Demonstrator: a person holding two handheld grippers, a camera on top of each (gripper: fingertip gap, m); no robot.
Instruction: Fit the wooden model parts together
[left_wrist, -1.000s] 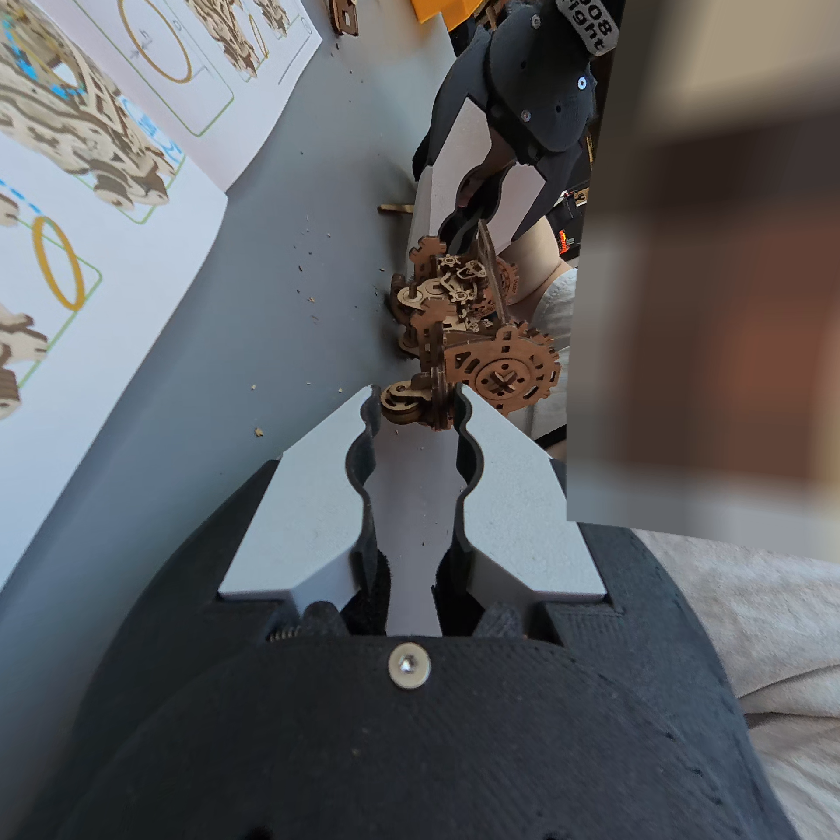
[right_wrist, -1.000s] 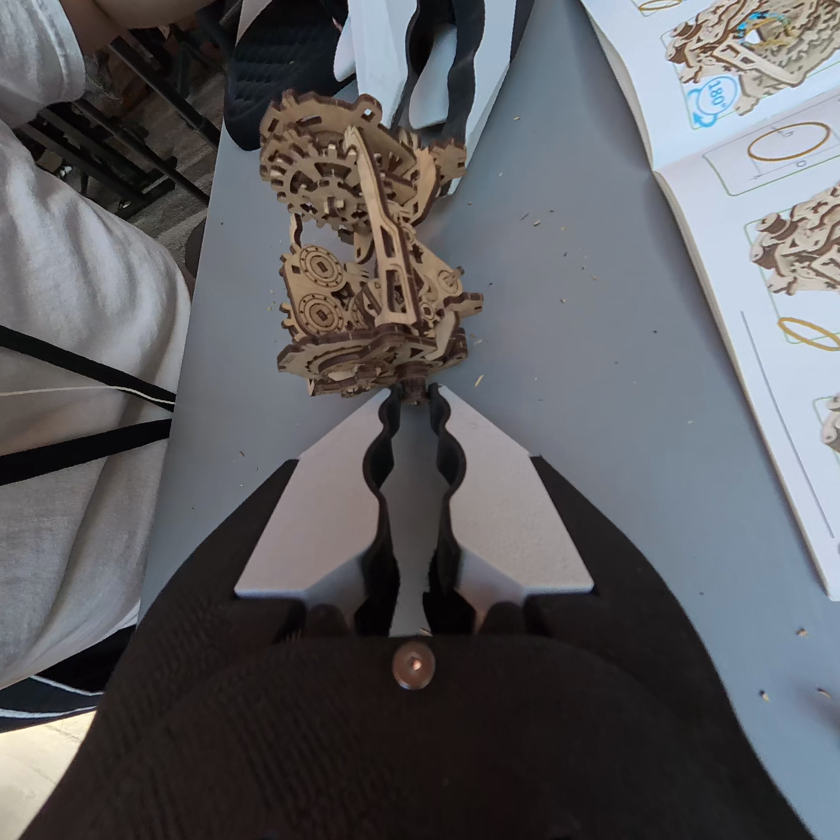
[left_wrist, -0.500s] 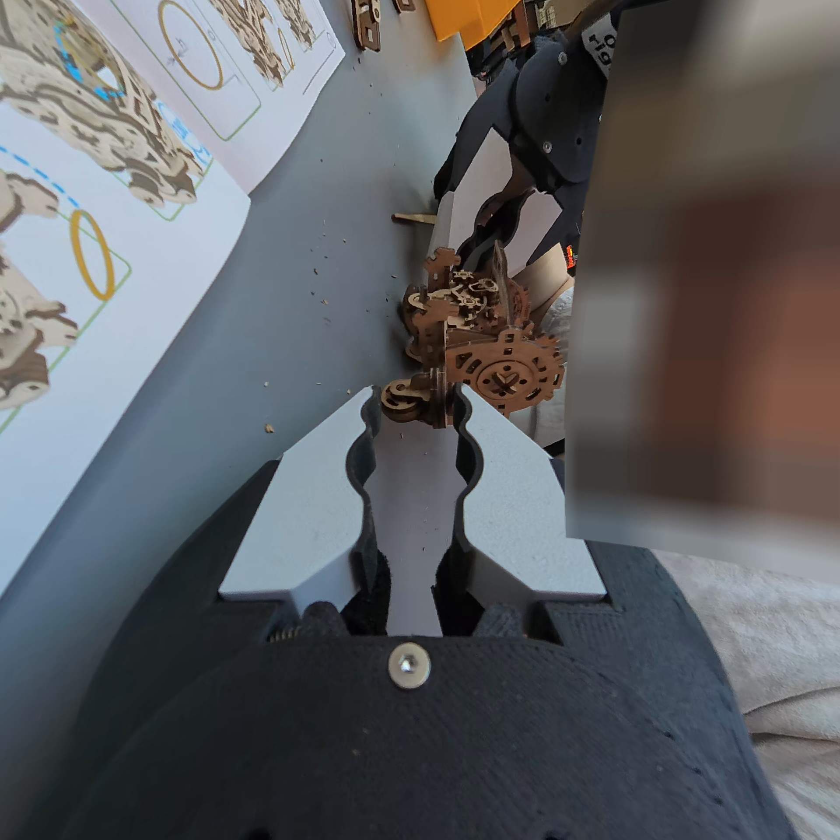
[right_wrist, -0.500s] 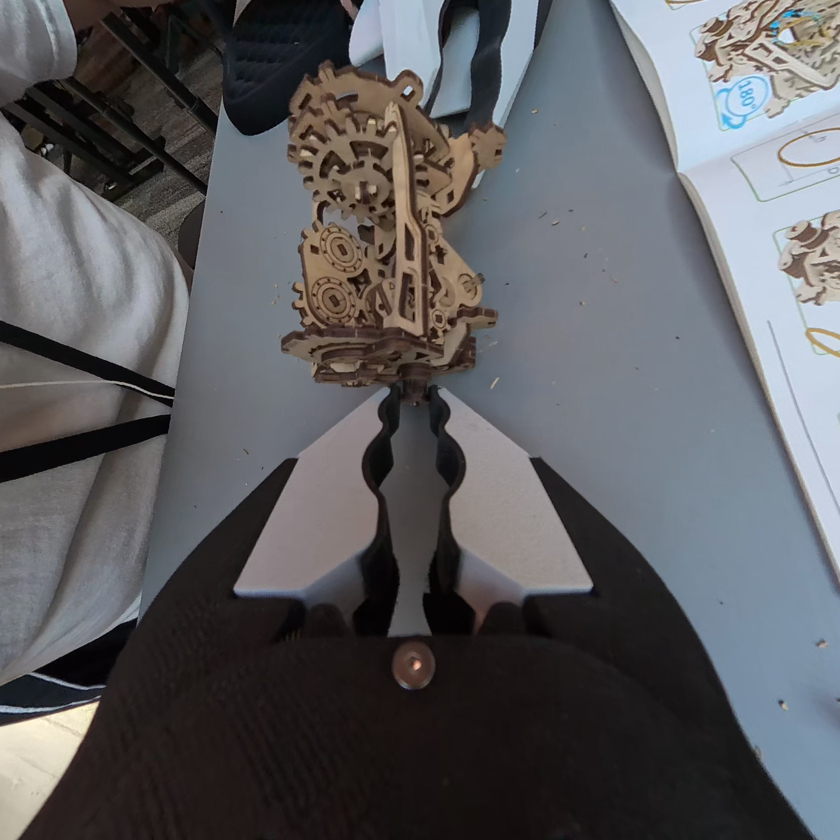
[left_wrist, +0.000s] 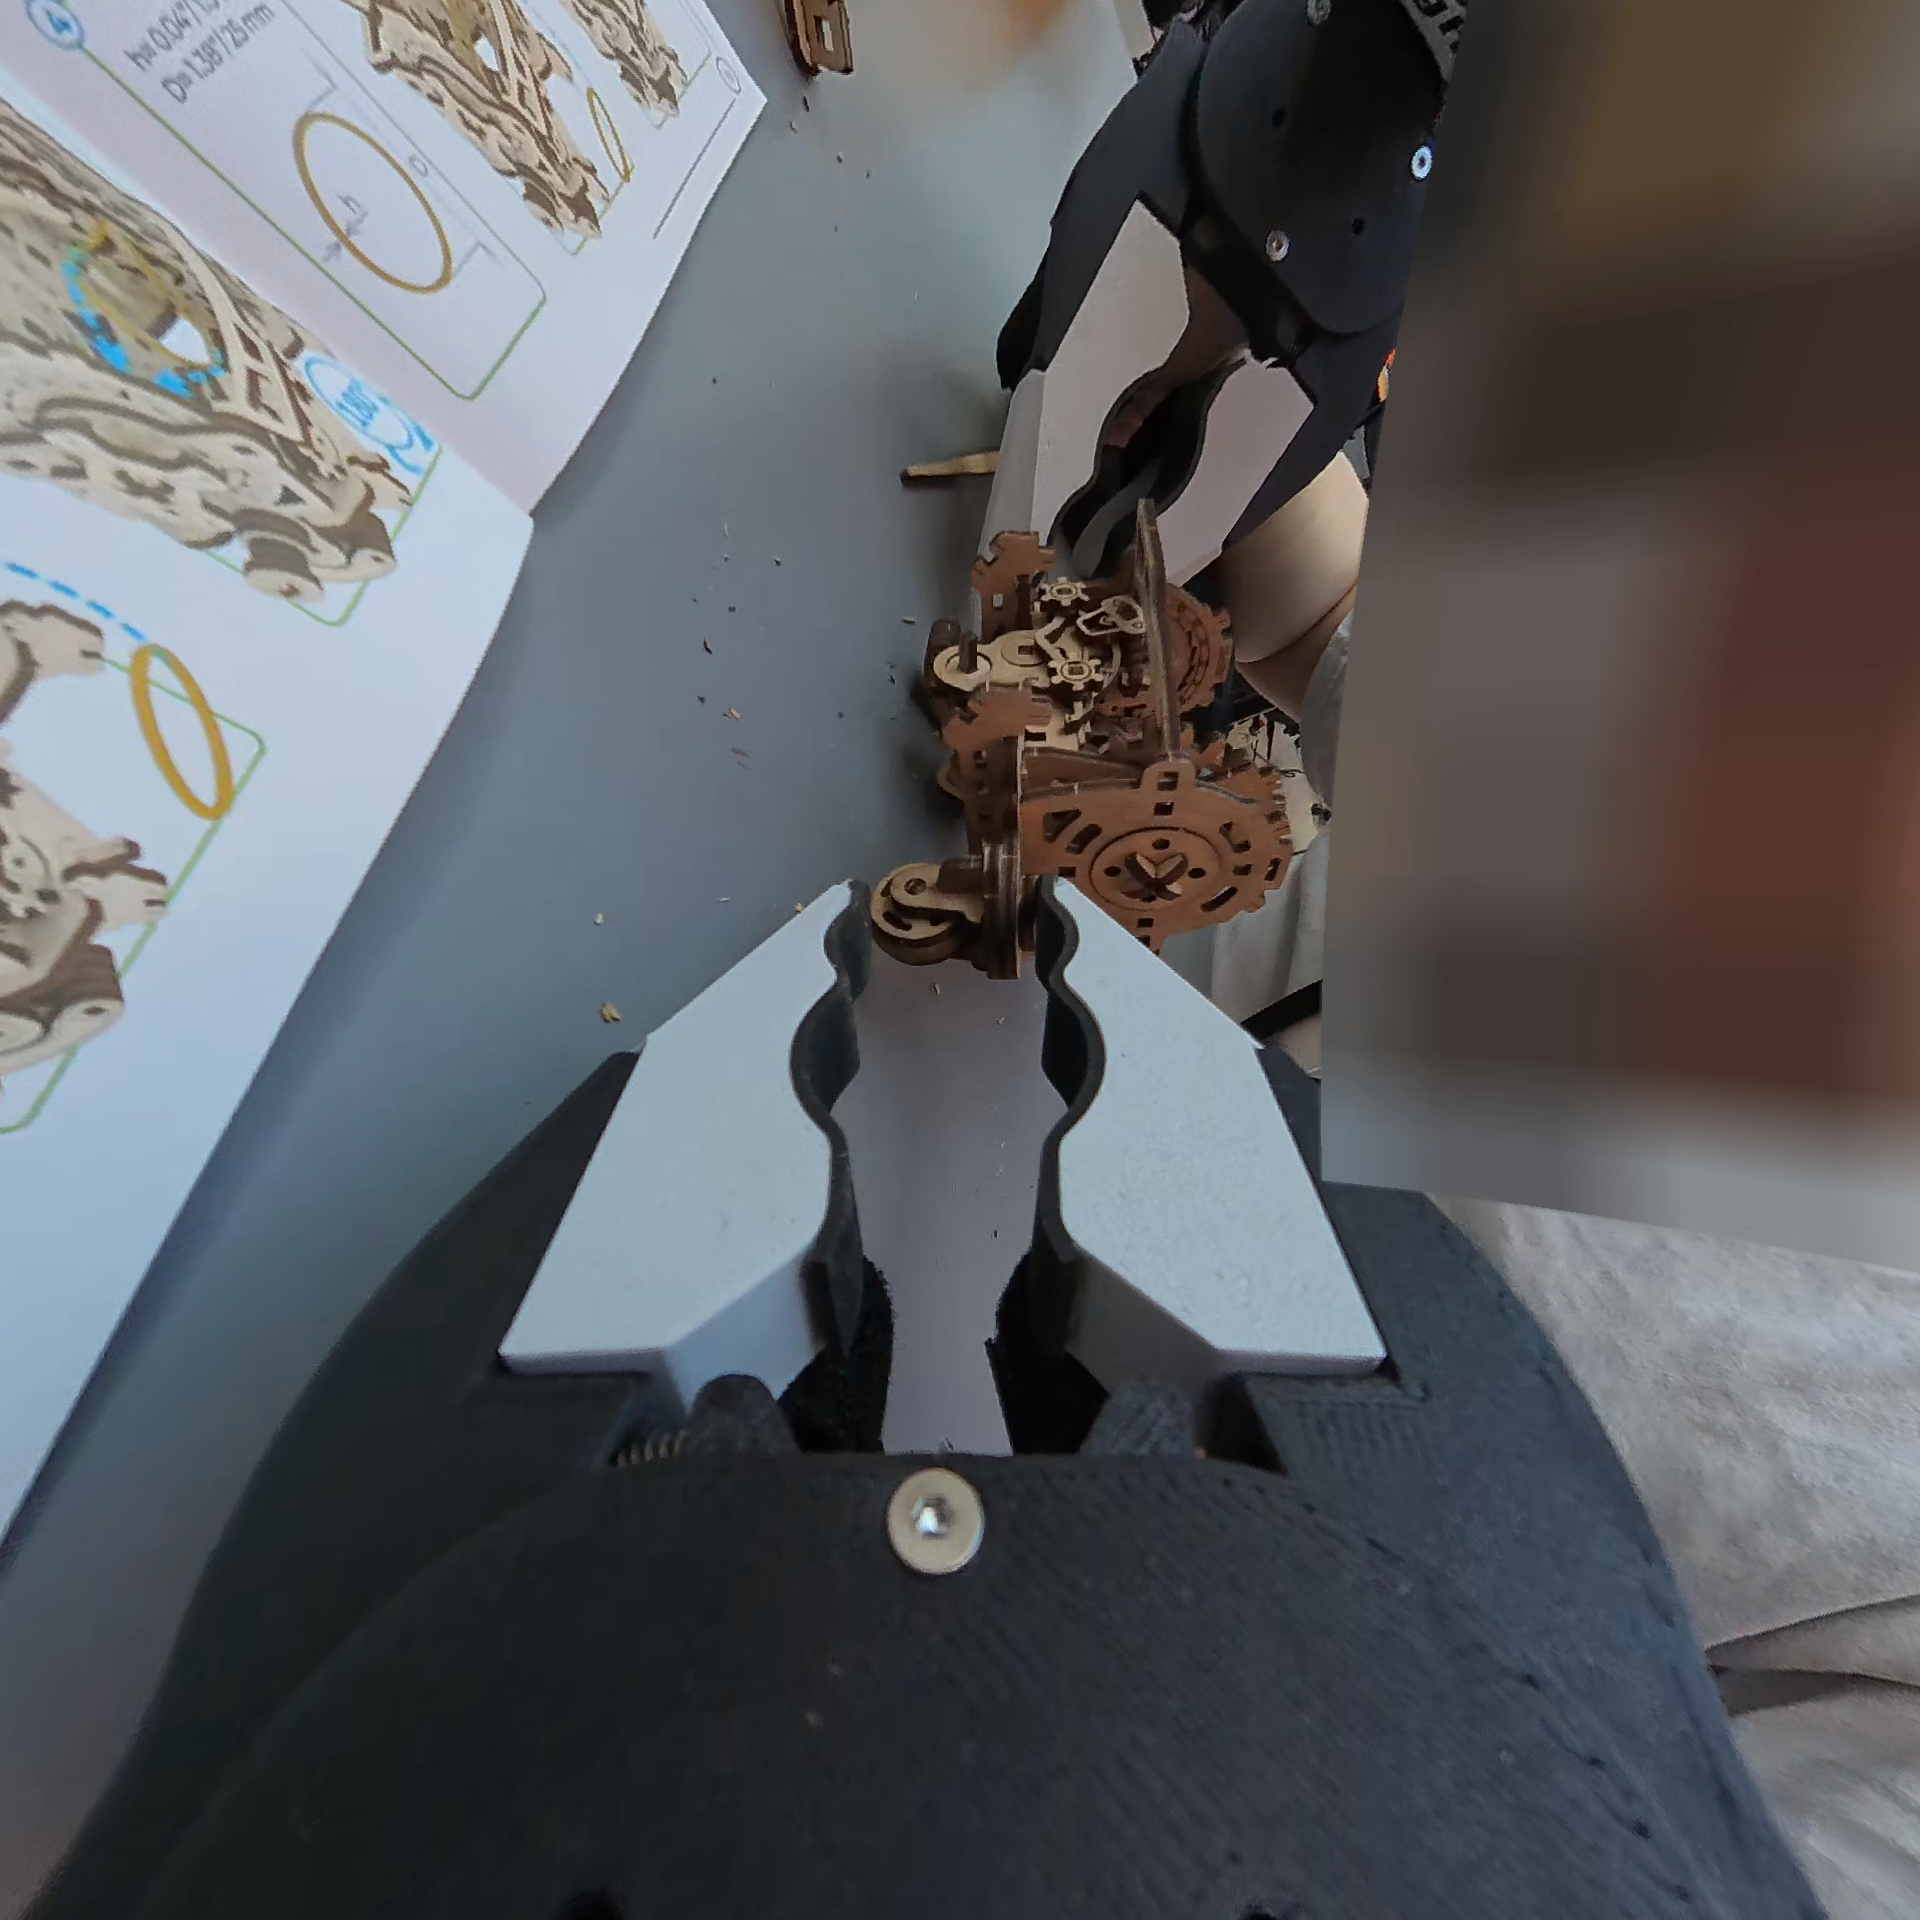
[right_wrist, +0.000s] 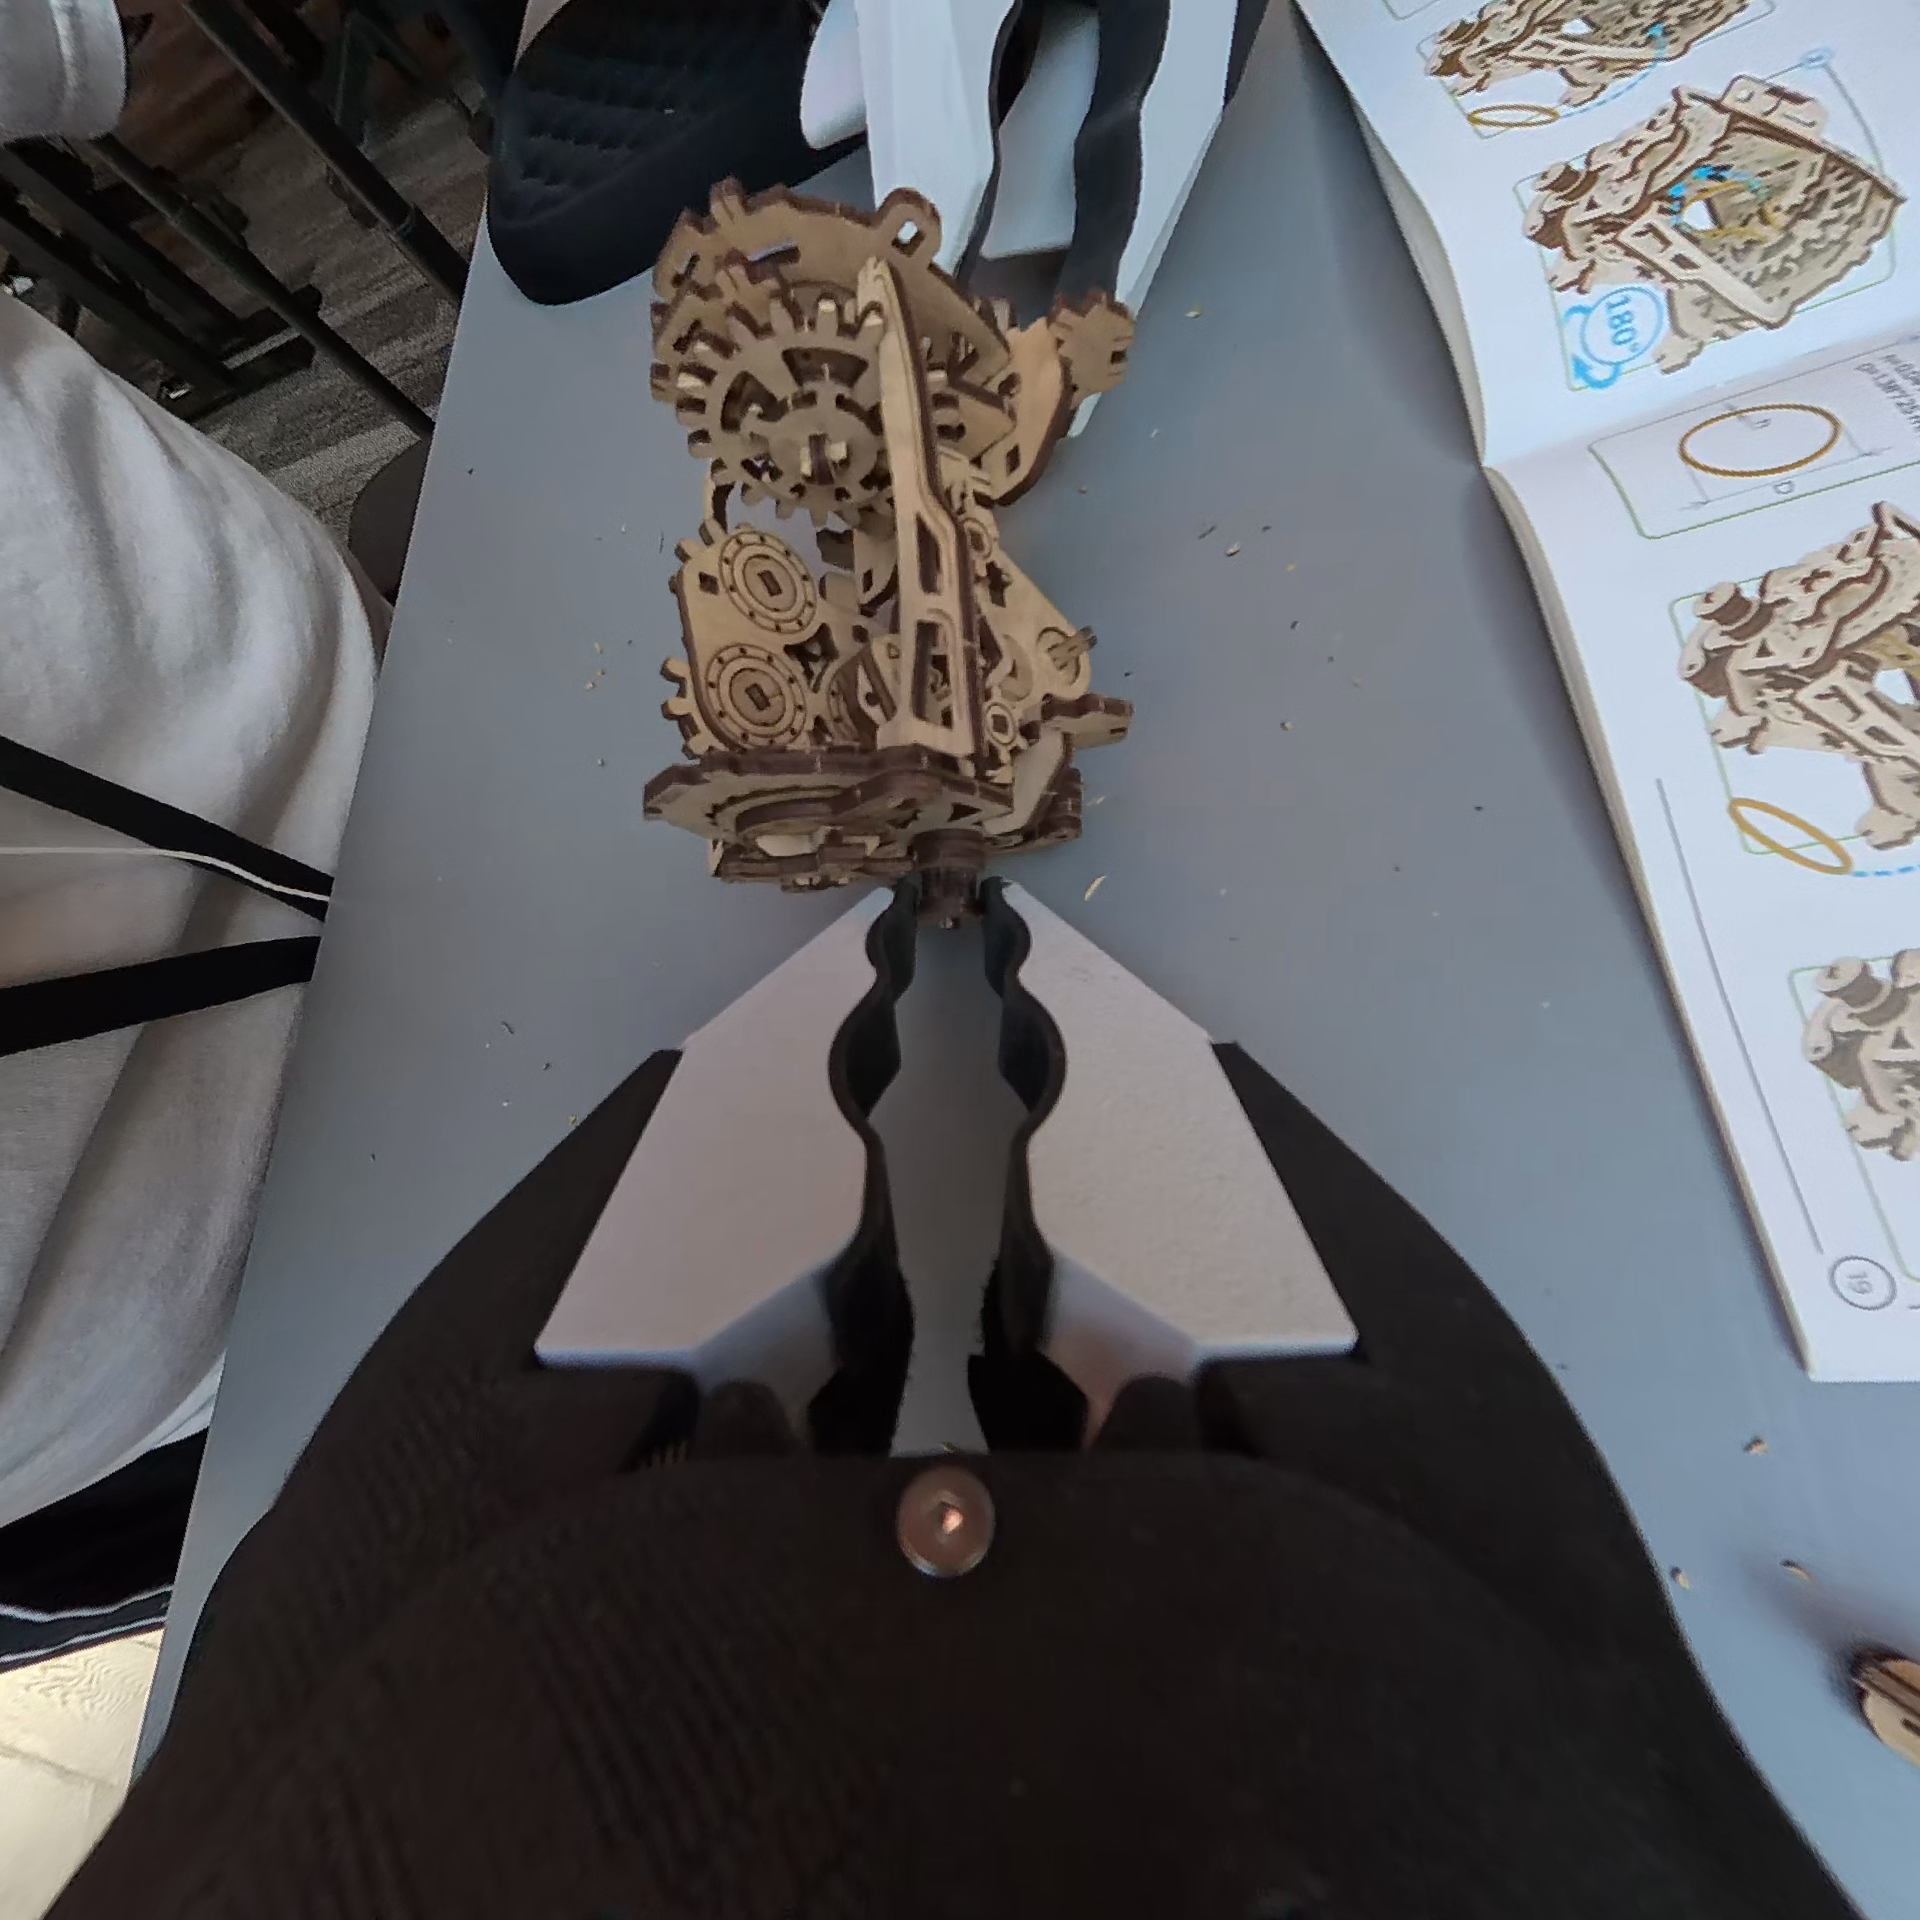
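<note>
Two grippers clamped on one wooden gear model (right_wrist: 873, 582), above grey table (right_wrist: 1299, 831): left gripper (left_wrist: 951, 914) pinching its near edge, right gripper (right_wrist: 943, 902) its base; instruction booklet (right_wrist: 1714, 623) right.

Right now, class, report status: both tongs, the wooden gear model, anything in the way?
Left tongs shut on wooden gear model. Right tongs shut on its opposite end. Model held above grey table. Instruction booklet lies beside, not obstructing.
</note>
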